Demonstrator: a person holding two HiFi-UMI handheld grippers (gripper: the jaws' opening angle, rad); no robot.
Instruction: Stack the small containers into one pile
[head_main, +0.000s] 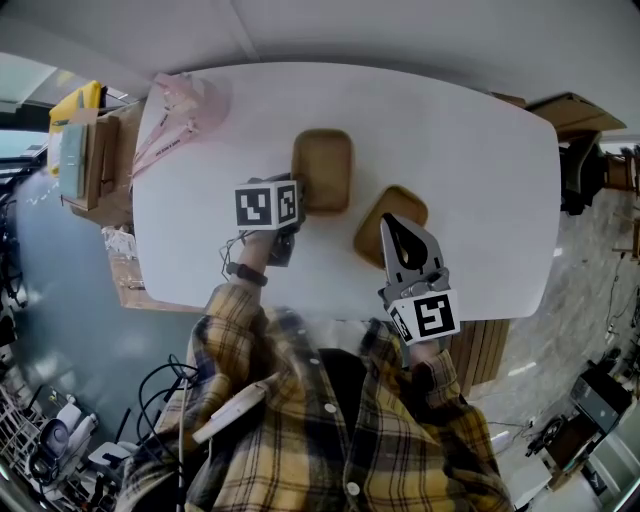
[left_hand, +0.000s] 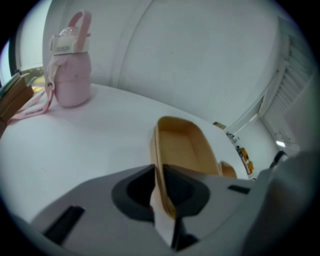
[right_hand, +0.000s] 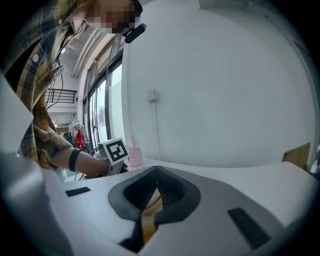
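Note:
Two tan oblong containers lie on the white table (head_main: 470, 160). My left gripper (head_main: 296, 200) is at the near left rim of the left container (head_main: 322, 170). In the left gripper view that container (left_hand: 185, 145) runs away from the jaws, and my left gripper (left_hand: 157, 170) is shut on its thin side wall. The right container (head_main: 392, 205) lies at an angle, partly under my right gripper (head_main: 388, 220). In the right gripper view my right gripper (right_hand: 156, 172) has its tips together, and a tan strip shows in the slot behind them. Whether it touches the container is unclear.
A pink bottle (head_main: 195, 100) with a strap stands at the table's far left corner, also seen as the pink bottle (left_hand: 70, 75) in the left gripper view. Cardboard boxes (head_main: 95, 150) sit off the table's left edge. The person's plaid sleeve (head_main: 240, 320) lies along the near edge.

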